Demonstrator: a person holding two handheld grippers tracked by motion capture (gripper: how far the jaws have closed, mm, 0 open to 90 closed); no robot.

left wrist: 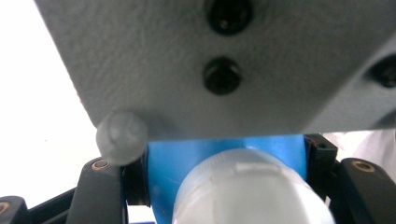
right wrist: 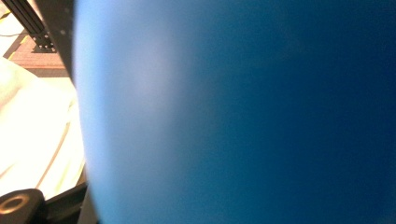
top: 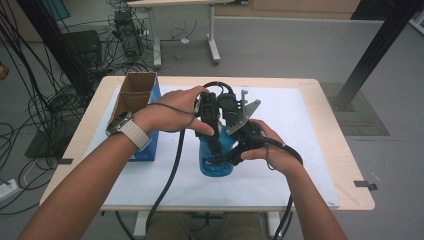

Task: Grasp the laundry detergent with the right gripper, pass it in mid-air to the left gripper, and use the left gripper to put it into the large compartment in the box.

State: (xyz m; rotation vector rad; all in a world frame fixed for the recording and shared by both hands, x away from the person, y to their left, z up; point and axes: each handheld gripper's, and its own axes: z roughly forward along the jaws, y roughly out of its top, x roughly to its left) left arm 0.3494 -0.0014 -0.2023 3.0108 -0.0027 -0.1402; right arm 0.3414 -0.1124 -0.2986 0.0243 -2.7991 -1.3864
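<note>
Clamping the blue bottle (top: 216, 159) on the table (top: 320, 95): my left gripper (top: 214, 145) pinches its neck (white cap (left wrist: 247, 191) between the jaws), my right gripper (top: 234, 157) squeezes its body.

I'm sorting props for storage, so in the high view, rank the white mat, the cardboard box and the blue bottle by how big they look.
1. White mat, by far the largest.
2. Cardboard box; the person's left forearm covers part of it.
3. Blue bottle, smallest as seen, though the grippers hide its top, so the gap to the box is unsure.
</note>
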